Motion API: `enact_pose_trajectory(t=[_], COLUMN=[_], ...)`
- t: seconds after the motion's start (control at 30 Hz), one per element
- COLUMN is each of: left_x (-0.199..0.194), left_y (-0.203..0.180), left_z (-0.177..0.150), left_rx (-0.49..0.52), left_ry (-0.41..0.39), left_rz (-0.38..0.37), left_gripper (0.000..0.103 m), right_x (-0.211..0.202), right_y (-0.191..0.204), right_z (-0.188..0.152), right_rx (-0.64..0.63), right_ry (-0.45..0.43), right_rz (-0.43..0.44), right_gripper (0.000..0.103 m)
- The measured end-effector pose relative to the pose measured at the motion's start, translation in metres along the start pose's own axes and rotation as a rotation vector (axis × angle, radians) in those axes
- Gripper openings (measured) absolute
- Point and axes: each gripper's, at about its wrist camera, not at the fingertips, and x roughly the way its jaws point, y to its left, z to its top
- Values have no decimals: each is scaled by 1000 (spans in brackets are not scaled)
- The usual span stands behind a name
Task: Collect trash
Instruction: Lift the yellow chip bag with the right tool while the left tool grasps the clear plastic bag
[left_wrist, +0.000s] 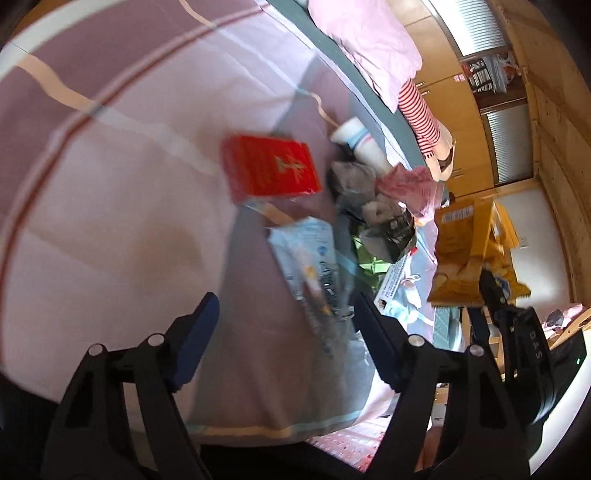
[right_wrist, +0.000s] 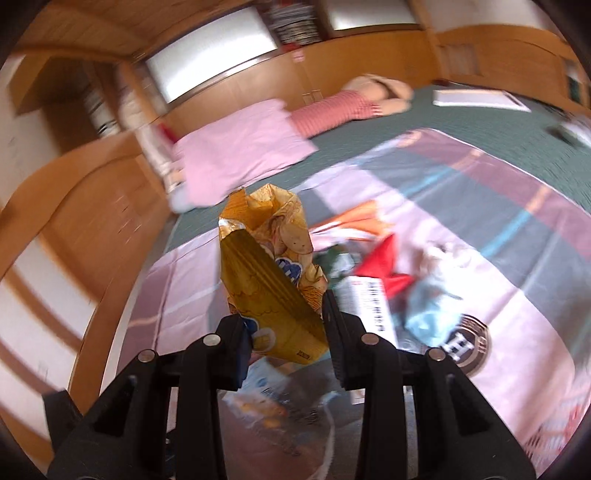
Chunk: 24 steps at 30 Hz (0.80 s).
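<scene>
Trash lies heaped on a pink and grey bedspread. My left gripper hangs open over a clear, light-blue plastic wrapper. The wrapper's lower end reaches in between the fingers, and neither pad presses on it. A red box and a white paper cup lie beyond it. My right gripper is shut on a yellow chip bag, lifted clear of the bed. From the left wrist the same bag shows at the right, with the right gripper under it.
A crumpled grey-black wrapper, pink wrapper, green wrapper and printed leaflet crowd the pile. A pink pillow and striped doll lie at the bed's far end. Wooden cabinets stand beside the bed.
</scene>
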Motion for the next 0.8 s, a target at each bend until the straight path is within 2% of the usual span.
enact_pose_trajectory(t=[0.23, 0.33, 0.4, 0.43, 0.47, 0.5, 0.63, 0.8], left_x=[52, 77, 87, 96, 98, 100, 84, 37], left_y=[-22, -34, -34, -32, -32, -31, -35, -41], left_z=[-4, -10, -14, -15, -18, -18, -15, -11], left_rx=[14, 45, 40, 36, 36, 38, 77, 115], left_ry=[50, 94, 120, 135, 135, 132, 54, -80], left_rz=[-53, -75, -77, -69, -62, -51, -21, 15], left_gripper=[75, 58, 39, 32, 20, 13, 4, 4], right_x=[0, -5, -6, -6, -6, -6, -4, -2], right_y=[-22, -22, -20, -19, -18, -18, -19, -19], right_z=[4, 4, 3, 3, 3, 4, 4, 3], right_rx=[79, 64, 41, 32, 24, 19, 23, 20], right_ry=[-33, -55, -64, -67, -69, -70, -56, -43], right_rz=[-64, -80, -80, -78, -77, -74, -63, -50], right_gripper=[36, 36, 36, 36, 36, 36, 36, 36])
